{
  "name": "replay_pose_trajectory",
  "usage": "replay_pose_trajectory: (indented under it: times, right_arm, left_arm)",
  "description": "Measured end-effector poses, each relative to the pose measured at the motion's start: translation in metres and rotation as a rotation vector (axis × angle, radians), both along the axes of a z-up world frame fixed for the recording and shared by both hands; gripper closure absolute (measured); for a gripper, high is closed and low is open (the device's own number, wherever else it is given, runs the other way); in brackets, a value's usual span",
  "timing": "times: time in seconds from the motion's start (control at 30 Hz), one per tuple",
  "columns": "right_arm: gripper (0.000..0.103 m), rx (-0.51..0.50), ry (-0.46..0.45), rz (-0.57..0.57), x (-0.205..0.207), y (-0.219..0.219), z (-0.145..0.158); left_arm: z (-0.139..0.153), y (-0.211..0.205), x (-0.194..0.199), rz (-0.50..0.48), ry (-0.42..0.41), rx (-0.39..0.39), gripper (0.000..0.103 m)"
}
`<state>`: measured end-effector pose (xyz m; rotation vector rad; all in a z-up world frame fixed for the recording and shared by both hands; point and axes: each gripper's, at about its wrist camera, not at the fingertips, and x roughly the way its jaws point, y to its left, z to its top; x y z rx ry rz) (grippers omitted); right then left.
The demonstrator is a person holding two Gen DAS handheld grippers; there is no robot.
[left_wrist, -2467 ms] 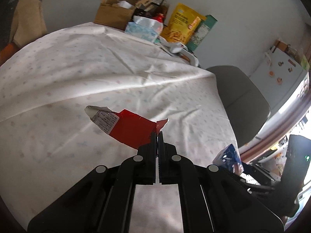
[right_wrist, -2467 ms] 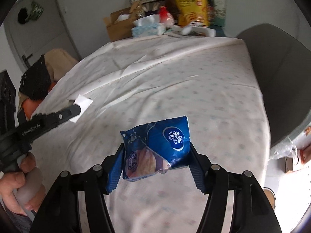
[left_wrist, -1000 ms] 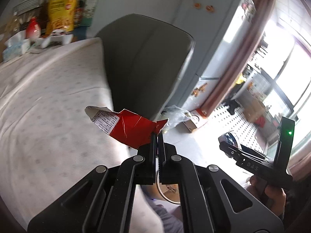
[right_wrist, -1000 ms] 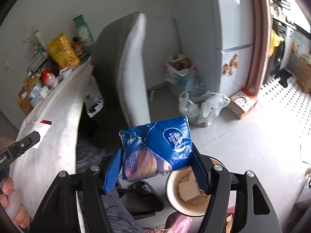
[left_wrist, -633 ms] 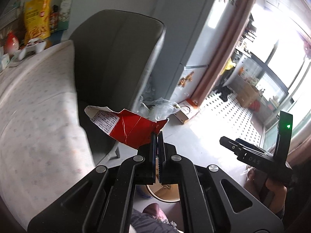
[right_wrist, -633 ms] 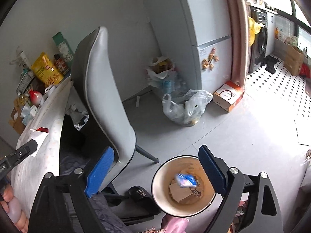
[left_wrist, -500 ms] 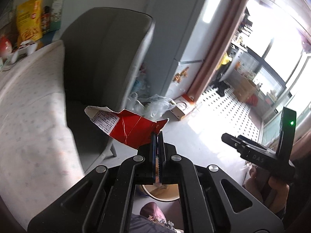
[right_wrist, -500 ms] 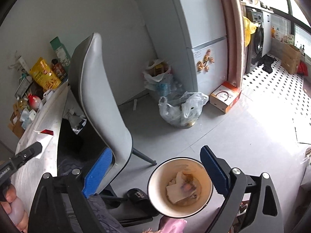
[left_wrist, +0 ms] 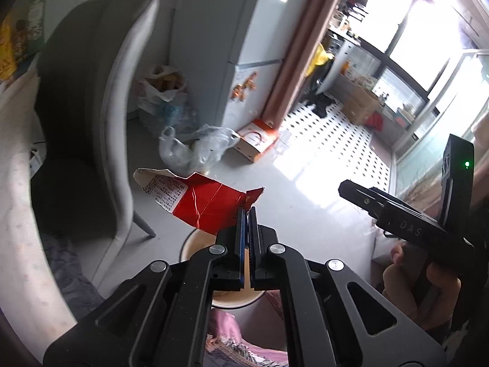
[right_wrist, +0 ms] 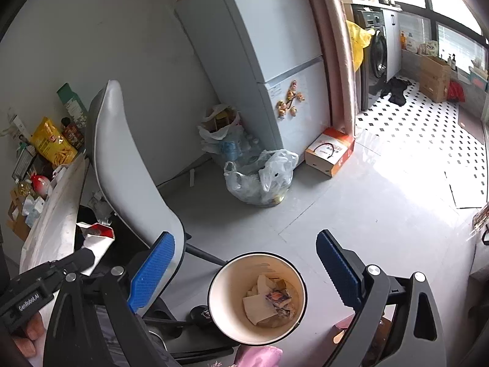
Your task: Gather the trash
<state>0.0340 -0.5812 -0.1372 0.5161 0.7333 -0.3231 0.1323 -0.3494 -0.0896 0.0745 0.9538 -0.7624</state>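
Note:
My left gripper (left_wrist: 247, 214) is shut on a torn red wrapper (left_wrist: 201, 203) with a white printed end, held in the air above the floor. Just below it the rim of the round cream bin (left_wrist: 188, 246) shows behind the fingers. In the right wrist view my right gripper (right_wrist: 244, 246) stands wide open with nothing between its blue pads (right_wrist: 151, 270), right over the bin (right_wrist: 220, 278), which holds paper scraps and wrappers. The left gripper (right_wrist: 87, 255) with the red wrapper (right_wrist: 97, 234) appears at the left of that view. The right gripper's body (left_wrist: 397, 214) and the hand holding it show at the right of the left wrist view.
A grey chair (right_wrist: 128, 165) stands between the cloth-covered table (right_wrist: 58, 211) and the bin. A tied clear plastic bag (right_wrist: 259, 177), an orange-and-white box (right_wrist: 330, 150) and a white fridge (right_wrist: 269, 61) lie beyond. Snack bags and boxes crowd the table's far end (right_wrist: 52, 143).
The blue packet left the right gripper's jaws and dropped into the bin; the jaws stand wide. Both grippers swung from the table toward the floor, the left still carrying the red wrapper toward the bin.

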Motion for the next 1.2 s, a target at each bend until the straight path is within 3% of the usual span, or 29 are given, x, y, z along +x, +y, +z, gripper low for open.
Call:
replay_pose_trajectory:
  times: [0.13, 0.2, 0.33, 0.43, 0.5, 0.6, 0.77, 0.97, 1.2]
  right_arm:
    - [0.011, 0.007, -0.011, -0.019, -0.005, -0.006, 0.001]
    - [0.011, 0.005, -0.015, -0.021, -0.007, -0.007, 0.002]
    - [0.011, 0.004, -0.016, -0.024, -0.009, -0.006, 0.002]
    - [0.011, 0.005, -0.016, -0.021, -0.01, -0.007, 0.001]
    - [0.011, 0.006, -0.013, -0.014, -0.01, -0.006, 0.0]
    - [0.009, 0.002, -0.01, -0.004, -0.007, -0.001, 0.001]
    - [0.008, -0.004, -0.018, 0.01, -0.001, 0.009, 0.008]
    - [0.008, -0.019, -0.03, 0.066, 0.008, 0.03, 0.025]
    - [0.008, -0.069, -0.057, 0.136, 0.015, 0.066, 0.055]
  left_arm:
    - [-0.009, -0.011, -0.001, -0.027, 0.038, 0.004, 0.097]
    - [-0.014, -0.013, 0.003, -0.026, 0.059, 0.0, 0.082]
    - [-0.02, -0.008, 0.007, -0.021, 0.095, -0.029, 0.07]
    - [-0.017, -0.002, 0.009, 0.0, 0.088, -0.031, 0.059]
    - [-0.014, 0.005, 0.011, 0.018, 0.077, -0.036, 0.043]
    - [-0.004, 0.024, 0.014, 0.063, 0.053, -0.049, 0.03]
    - [0.015, 0.056, 0.018, 0.138, 0.006, -0.063, 0.012]
    - [0.037, 0.098, 0.018, 0.229, -0.042, -0.092, 0.006]
    - [0.056, 0.146, 0.015, 0.321, -0.07, -0.118, 0.006]
